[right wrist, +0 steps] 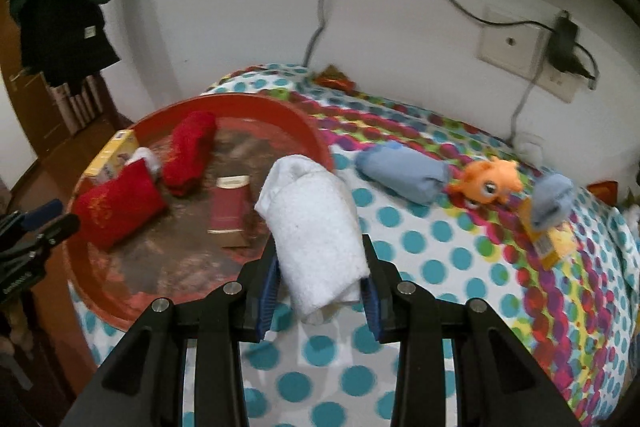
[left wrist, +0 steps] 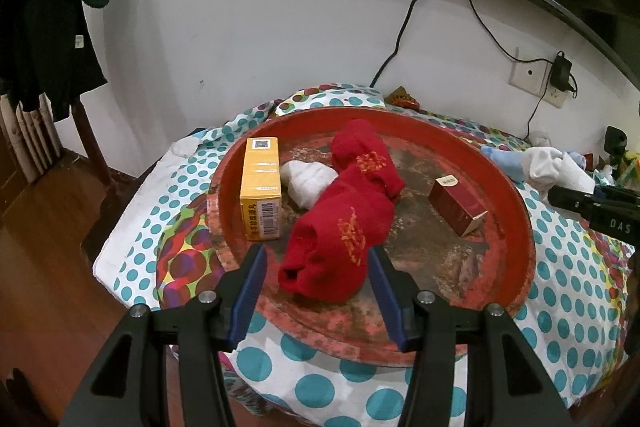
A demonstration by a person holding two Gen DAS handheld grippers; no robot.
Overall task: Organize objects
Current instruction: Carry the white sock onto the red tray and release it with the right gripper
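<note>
left wrist view: left gripper (left wrist: 318,261) poised low over the near rim of the round red tray (left wrist: 520,211), jaws standing wide either side of a rolled red sock (left wrist: 340,239), pads apart from the cloth, so nothing gripped. probably lined up for a pick or just after a release; cannot tell which. a second red sock (left wrist: 366,157) lying behind it, touching. a white bundle (left wrist: 306,179) wedged between socks and yellow box (left wrist: 262,187); a dark red box (left wrist: 456,205) lying flat, apart. tray floor worn, mottled, hard; socks soft, fuzzy; boxes crisp card.

right wrist view: right gripper (right wrist: 322,277) closed on a rolled white sock (right wrist: 316,223), held above the dotted bedcover (right wrist: 440,267) just beside the tray, likely bound for the tray. blue rolled sock (right wrist: 402,173), orange plush toy (right wrist: 490,183) and another blue sock (right wrist: 552,199) waiting on the cover.
</note>
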